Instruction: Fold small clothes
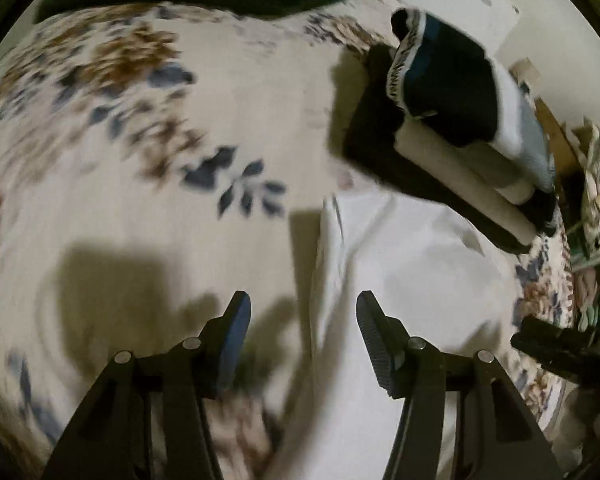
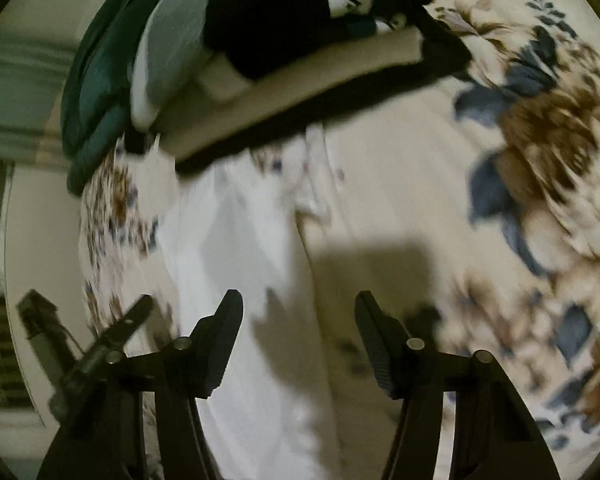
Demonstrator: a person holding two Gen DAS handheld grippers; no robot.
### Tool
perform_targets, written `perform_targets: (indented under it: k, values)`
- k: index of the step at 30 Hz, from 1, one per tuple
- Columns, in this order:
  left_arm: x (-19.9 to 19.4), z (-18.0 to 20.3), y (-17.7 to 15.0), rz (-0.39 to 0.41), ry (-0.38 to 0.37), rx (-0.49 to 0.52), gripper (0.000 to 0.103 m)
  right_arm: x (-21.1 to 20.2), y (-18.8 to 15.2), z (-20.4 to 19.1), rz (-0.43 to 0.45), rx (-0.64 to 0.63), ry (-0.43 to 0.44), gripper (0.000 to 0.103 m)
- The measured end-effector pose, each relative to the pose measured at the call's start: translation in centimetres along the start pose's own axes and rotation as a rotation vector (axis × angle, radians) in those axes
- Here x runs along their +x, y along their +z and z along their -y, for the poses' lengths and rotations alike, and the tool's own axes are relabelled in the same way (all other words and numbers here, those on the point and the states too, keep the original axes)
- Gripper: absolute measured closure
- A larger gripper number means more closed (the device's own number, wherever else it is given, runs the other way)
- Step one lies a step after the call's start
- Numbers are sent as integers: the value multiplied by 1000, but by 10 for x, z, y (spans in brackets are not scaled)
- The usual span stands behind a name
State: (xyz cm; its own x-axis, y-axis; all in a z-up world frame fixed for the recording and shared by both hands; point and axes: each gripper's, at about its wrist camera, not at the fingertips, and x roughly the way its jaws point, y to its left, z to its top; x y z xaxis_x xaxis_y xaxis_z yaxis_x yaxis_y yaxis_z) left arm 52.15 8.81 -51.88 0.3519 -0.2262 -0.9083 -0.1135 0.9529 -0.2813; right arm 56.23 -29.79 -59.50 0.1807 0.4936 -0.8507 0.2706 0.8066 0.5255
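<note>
Currently, both jaws are standing spread with nothing between them: the left hand-held gripper (image 1: 300, 320) and the right hand-held gripper (image 2: 298, 320) are hovering over a white garment (image 1: 400, 264) that is lying on the floral bedspread (image 1: 160, 160). Farther off, a stack of folded clothes (image 2: 280, 60) is sitting beside it.

White garment (image 1: 412, 272) spread flat on the floral bedspread (image 1: 140, 160), beside a folded clothes stack (image 1: 456, 120)
</note>
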Motion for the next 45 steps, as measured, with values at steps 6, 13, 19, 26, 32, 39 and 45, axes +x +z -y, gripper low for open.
perform_targets:
  k: [6, 13, 19, 26, 32, 39, 45]
  values:
    - [29, -3, 25, -35, -44, 62, 50, 41, 56, -1, -2, 121, 13, 87]
    - [40, -5, 23, -64, -113, 52, 50, 37, 94, -11, 131, 97, -110, 94]
    - [43, -9, 32, -72, -178, 17, 50, 13, 86, -2, 121, 130, -83, 68]
    - [55, -10, 48, -73, -312, -57, 75, 34, 64, 4, 14, 128, -16, 46]
    - [46, -2, 61, -21, -377, -39, 100, 49, 60, 15, 59, 144, -22, 95]
    - [53, -26, 81, -42, -370, -102, 97, 46, 66, 24, 19, 137, -18, 87]
    - [63, -16, 65, -104, -437, -59, 46, 46, 68, 40, -20, 156, 92, 38]
